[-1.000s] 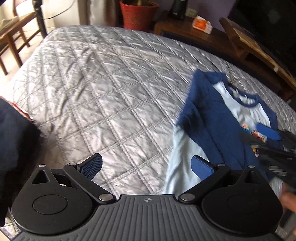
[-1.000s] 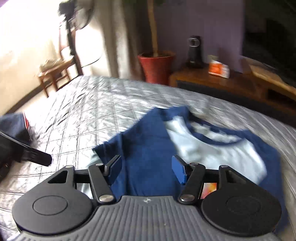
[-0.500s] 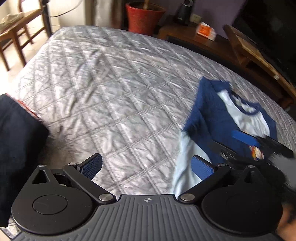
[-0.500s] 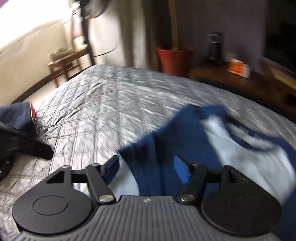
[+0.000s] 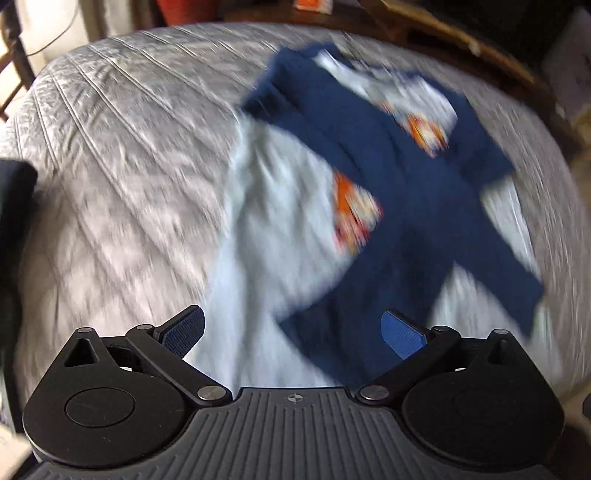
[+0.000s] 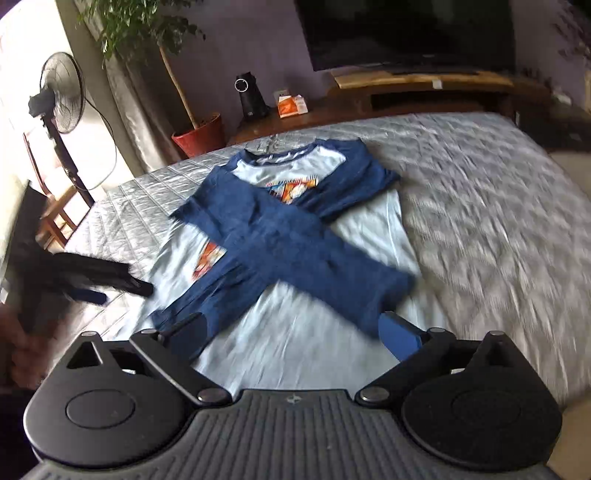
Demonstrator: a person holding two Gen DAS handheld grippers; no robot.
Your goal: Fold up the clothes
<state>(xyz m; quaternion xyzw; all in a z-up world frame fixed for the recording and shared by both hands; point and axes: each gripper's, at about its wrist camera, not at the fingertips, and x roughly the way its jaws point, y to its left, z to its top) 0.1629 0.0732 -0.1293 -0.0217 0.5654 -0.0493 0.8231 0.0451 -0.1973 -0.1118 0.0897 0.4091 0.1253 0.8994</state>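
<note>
left gripper (image 5: 291, 328) spread wide, empty — right gripper (image 6: 293, 330) opening, nothing between.

I can read no lettering here; the print on the shirt (image 6: 291, 190) before me is blurred.

A home bedroom: quilted bed (image 6: 480, 206), television (image 6: 406, 33), potted plant (image 6: 199, 133)

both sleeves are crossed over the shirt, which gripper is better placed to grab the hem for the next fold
Probably right: the right hand-held gripper, jaws opening and empty, hangs over the shirt near its hem. The left hand-held gripper sits off its side edge.
</note>
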